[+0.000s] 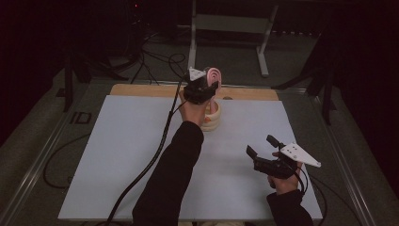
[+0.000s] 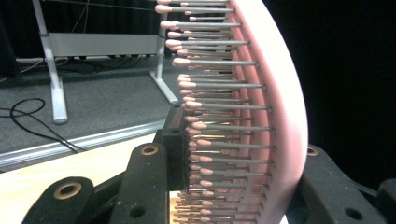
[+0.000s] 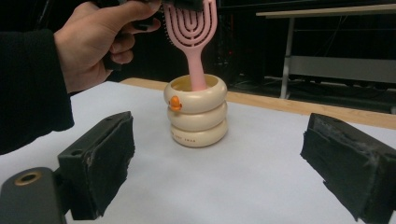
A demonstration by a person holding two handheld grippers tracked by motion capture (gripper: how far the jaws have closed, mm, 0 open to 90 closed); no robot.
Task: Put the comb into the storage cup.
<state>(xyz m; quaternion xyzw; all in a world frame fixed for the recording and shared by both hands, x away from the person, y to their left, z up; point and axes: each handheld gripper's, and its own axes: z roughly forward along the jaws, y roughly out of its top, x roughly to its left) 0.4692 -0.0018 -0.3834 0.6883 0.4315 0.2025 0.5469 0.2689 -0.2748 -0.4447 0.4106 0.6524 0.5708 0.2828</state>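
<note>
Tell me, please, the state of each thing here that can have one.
Pink hairbrush: upright, handle down inside the holder, head gripped by the left gripper.
Cream ringed holder: upright on the table.
Left gripper: shut on the brush head.
Right gripper: jaws open, holding nothing.

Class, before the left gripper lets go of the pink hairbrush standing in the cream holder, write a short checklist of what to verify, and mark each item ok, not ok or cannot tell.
1. Left gripper clamped on the hairbrush head: ok, jaws shut on the bristles and back.
2. Brush handle inside the cream holder: ok.
3. Handle end resting on the holder's bottom: cannot tell, hidden inside.
4. Holder upright on the white table sheet: ok.
5. Right gripper clear of the holder: ok, jaws open, nothing between them.
6. Brush will stay put once released: cannot tell; it leans slightly.
</note>
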